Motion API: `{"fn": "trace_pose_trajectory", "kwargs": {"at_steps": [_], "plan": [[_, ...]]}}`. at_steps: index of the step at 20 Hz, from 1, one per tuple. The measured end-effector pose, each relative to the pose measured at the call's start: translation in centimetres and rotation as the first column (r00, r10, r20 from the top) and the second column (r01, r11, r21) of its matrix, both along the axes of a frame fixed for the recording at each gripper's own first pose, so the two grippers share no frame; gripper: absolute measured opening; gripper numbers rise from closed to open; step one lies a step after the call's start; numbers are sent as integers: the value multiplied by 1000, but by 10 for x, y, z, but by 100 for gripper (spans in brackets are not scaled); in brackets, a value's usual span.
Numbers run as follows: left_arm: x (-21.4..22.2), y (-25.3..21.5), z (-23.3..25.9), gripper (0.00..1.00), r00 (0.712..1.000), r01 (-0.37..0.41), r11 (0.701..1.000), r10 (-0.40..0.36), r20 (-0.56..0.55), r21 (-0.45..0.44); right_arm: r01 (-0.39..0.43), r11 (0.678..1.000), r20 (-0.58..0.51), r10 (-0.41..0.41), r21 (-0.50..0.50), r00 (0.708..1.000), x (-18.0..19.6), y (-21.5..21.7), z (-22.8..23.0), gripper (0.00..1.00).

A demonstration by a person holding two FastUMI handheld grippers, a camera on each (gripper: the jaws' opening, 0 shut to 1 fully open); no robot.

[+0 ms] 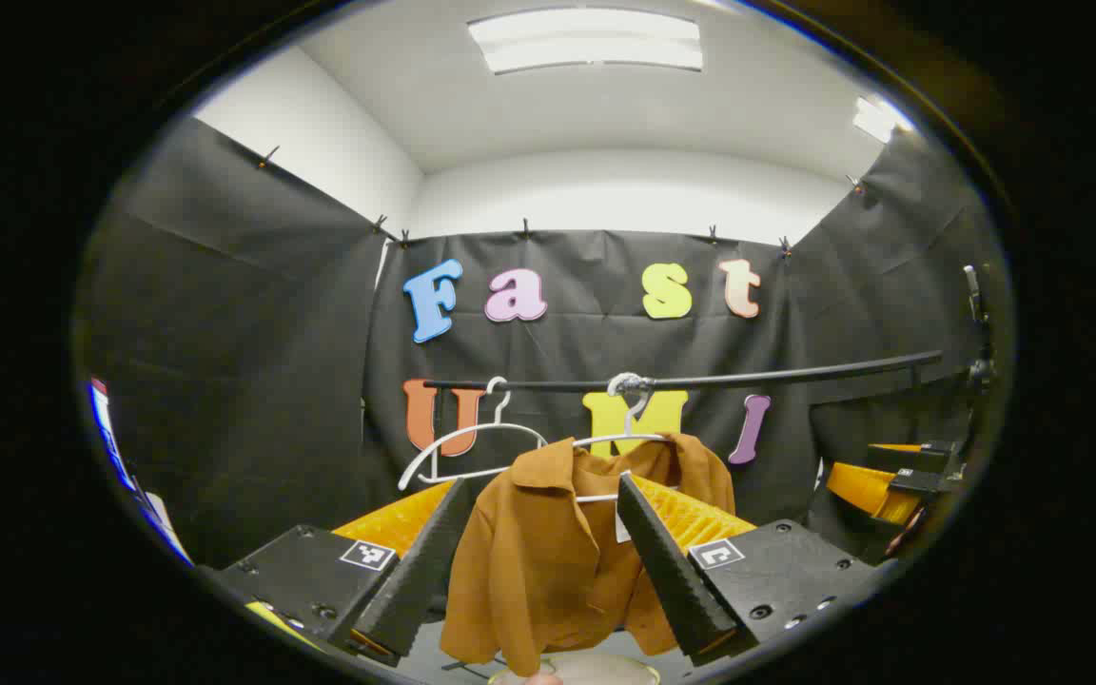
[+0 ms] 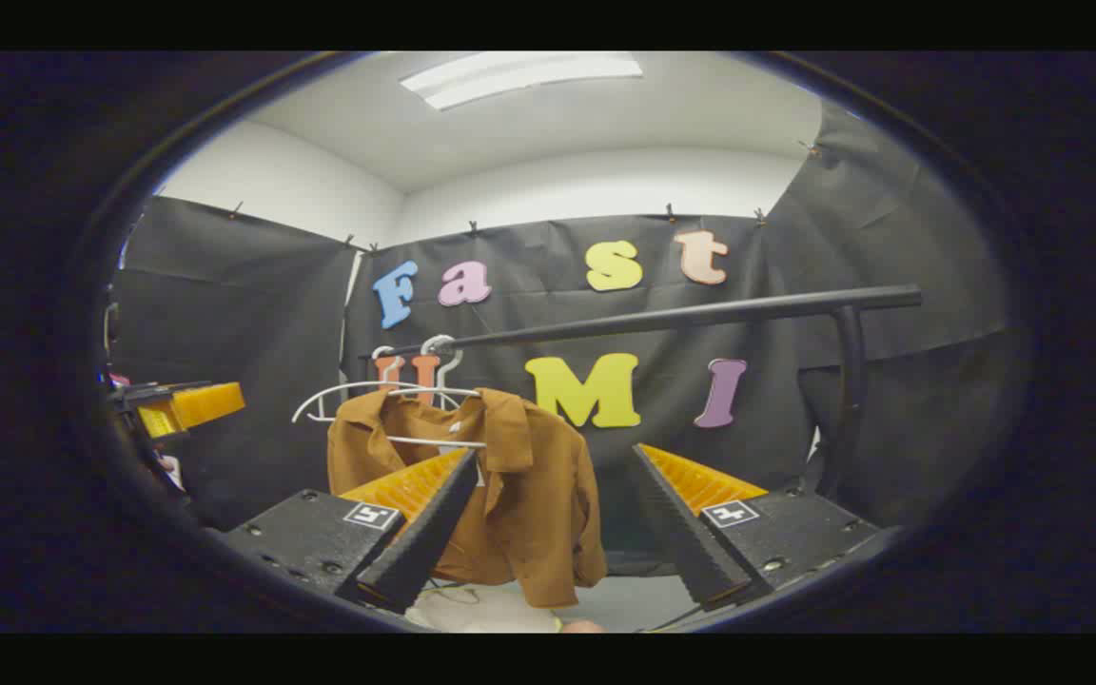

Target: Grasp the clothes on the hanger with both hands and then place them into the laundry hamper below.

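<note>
Ahead, one brown shirt [image 1: 548, 552] on one of two white hangers [image 1: 472, 447], one black rail [image 1: 700, 381], shirt beyond the wide-spread left gripper [image 1: 548, 542], left of the wide-spread right gripper [image 2: 553, 514], untouched.

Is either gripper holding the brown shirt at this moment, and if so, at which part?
Nothing is held. The left gripper and right gripper are both open, apart from the brown shirt, which hangs on its white hanger.
</note>
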State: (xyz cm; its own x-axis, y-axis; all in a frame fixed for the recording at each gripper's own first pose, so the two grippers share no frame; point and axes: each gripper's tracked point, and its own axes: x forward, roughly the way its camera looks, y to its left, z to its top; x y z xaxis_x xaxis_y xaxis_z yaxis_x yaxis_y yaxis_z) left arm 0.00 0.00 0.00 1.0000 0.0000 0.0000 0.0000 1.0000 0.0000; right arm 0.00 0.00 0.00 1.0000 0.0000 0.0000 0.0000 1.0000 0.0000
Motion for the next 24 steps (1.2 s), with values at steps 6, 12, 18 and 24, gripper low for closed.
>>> {"fn": "trace_pose_trajectory", "kwargs": {"at_steps": [6, 12, 18, 24], "plan": [[-4, -1, 9, 100, 999, -40, 999, 40, 24, 18, -28, 1000, 9, 28, 4, 1000, 7, -8, 6, 100], [-15, 0, 12, 100, 996, -87, 996, 87, 25, 7, -97, 995, 20, 97, 1, 995, 11, 4, 10, 99], [-21, -21, -2, 100, 996, -91, 996, 91, -11, -10, -131, 991, -20, 131, 12, 991, 17, 3, -7, 100], [-19, -49, -29, 100, 995, -72, 996, 68, -72, -51, -160, 987, -61, 161, 23, 985, 18, 4, -25, 99]]}}
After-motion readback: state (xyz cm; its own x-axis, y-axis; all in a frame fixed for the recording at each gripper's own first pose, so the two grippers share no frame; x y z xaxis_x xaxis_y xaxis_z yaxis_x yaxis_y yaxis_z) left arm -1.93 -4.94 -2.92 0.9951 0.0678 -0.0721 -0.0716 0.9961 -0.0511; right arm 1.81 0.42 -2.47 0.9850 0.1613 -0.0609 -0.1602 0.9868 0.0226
